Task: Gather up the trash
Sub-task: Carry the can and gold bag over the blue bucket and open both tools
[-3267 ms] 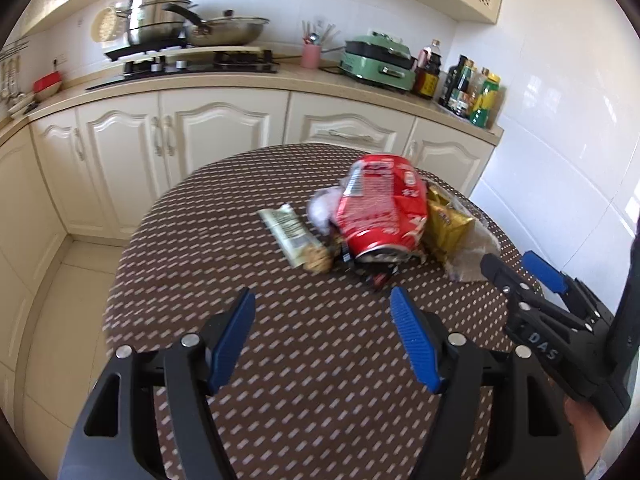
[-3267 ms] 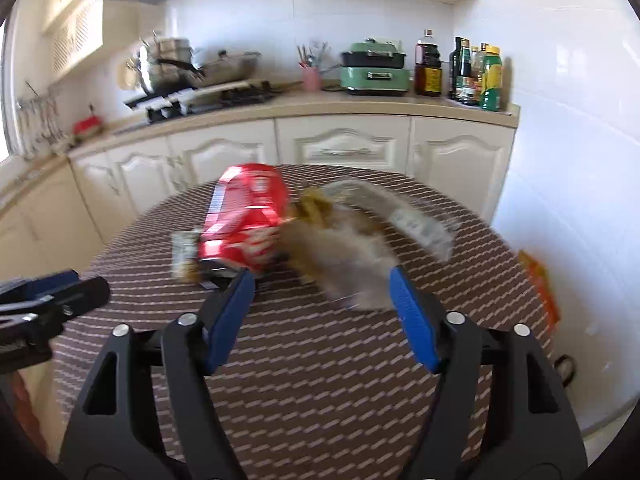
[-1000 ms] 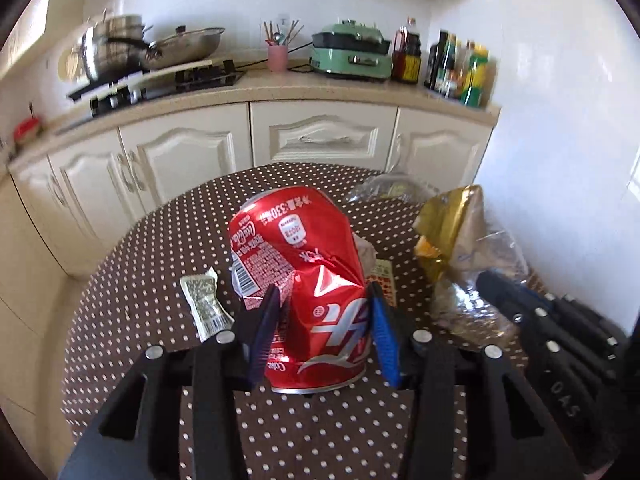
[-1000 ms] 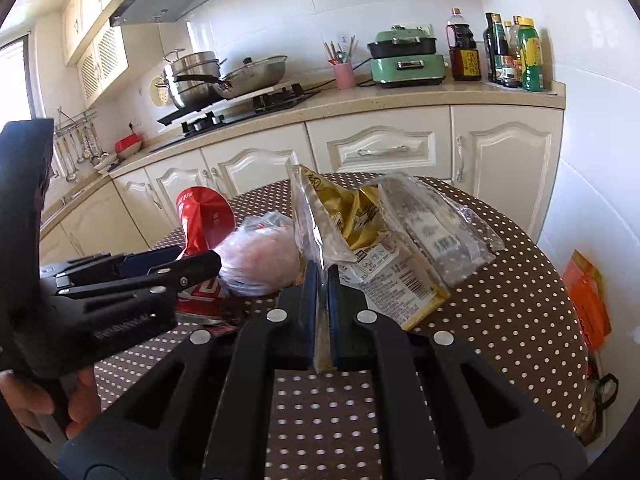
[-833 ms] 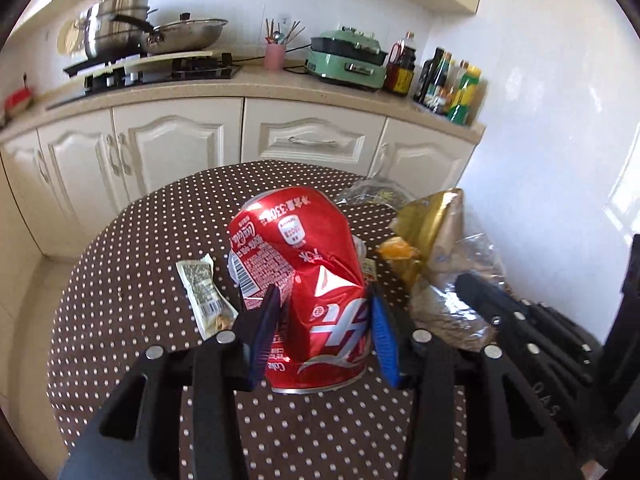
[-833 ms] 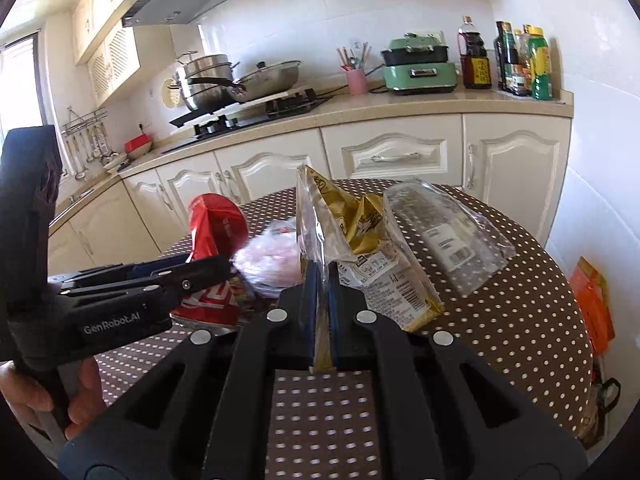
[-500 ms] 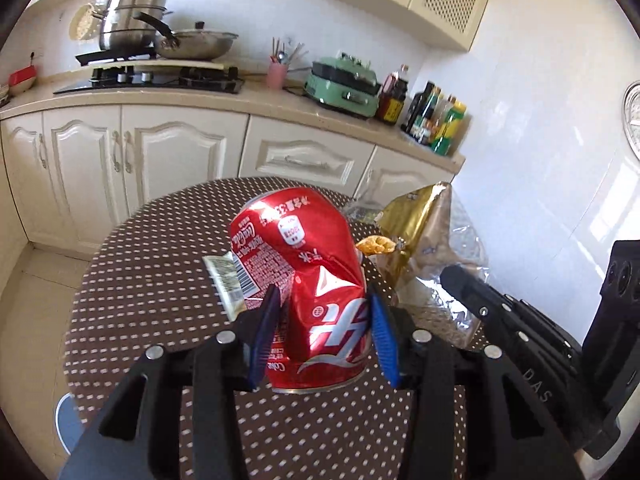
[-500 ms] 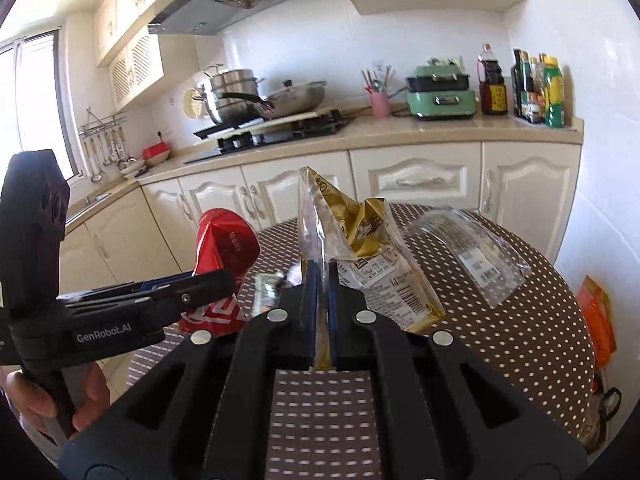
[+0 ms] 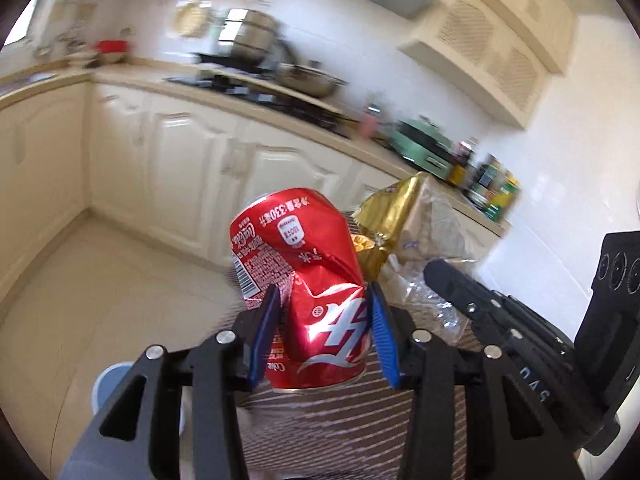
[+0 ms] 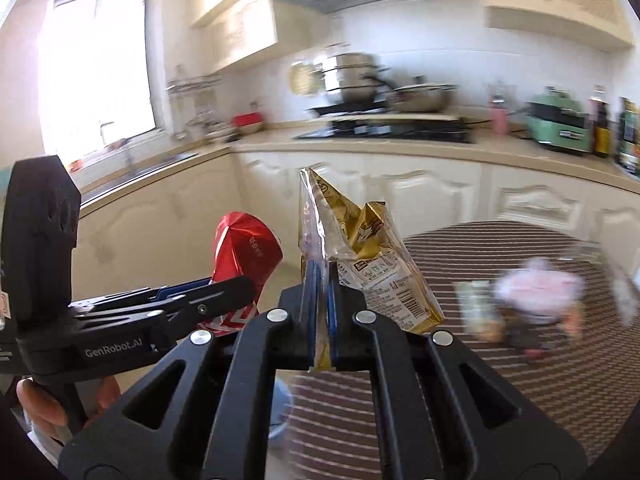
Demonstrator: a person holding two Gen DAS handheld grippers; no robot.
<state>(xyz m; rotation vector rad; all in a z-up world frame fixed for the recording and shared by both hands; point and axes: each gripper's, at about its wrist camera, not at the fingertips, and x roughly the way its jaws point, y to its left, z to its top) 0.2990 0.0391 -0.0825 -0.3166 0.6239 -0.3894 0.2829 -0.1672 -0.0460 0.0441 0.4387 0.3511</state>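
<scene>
Left tongs (image 9: 325, 322): partly open, blue pads pressed on both flanks of a crushed red can (image 9: 308, 280). Can held upright, clear of the dotted surface (image 9: 360, 420), dented at mid-body, base toward the camera.

Right tongs (image 10: 324, 312): closed almost fully, clamped on the lower edge of a gold snack wrapper (image 10: 360, 248). Wrapper standing up from the pads, crumpled, barcode panel facing right, clear film along its left edge. Held clear of the surface, at its near left edge.

Seen from right wrist: left tongs and can just left of the wrapper, apart from it; hand (image 10: 36, 404) on the left handle at lower left.

Remaining on surface, blurred: pale pink bundle (image 10: 540, 284), small packet (image 10: 476, 312) just left of it. Identity of darker scraps beneath not determinable.
</scene>
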